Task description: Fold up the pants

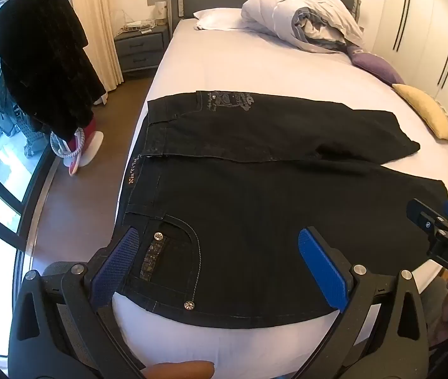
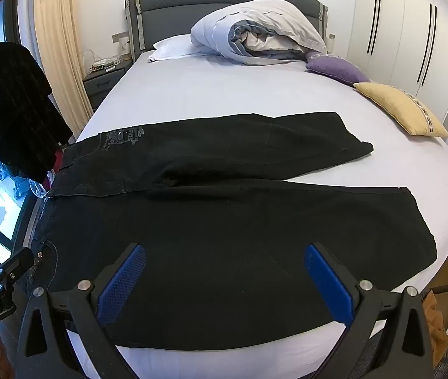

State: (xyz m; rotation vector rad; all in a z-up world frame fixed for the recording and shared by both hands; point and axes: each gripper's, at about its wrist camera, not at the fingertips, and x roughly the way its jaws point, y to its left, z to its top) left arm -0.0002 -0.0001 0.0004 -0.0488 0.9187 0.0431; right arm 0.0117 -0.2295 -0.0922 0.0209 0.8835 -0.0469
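Pants (image 1: 255, 221) lie flat across the bed (image 1: 224, 72), long axis left-right; left hand-held gripper (image 1: 220, 265) over waistband, right hand-held gripper (image 2: 224, 281) over near leg, both wide, empty.

Black pants (image 2: 224, 221) with grey print – white sheet (image 2: 224, 94), purple cushion (image 2: 334, 68), yellow cushion (image 2: 397, 107).

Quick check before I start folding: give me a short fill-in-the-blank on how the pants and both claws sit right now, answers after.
1. The black pants lie spread flat on the ____.
2. The left claw and the right claw both stand ____, gripping nothing.
3. The pants' waistband points toward the ____ side of both views.
4. Past the pants' leg ends, near the bed's edge, a yellow cushion lies beside a ____ one.

Missing words: bed; open; left; purple
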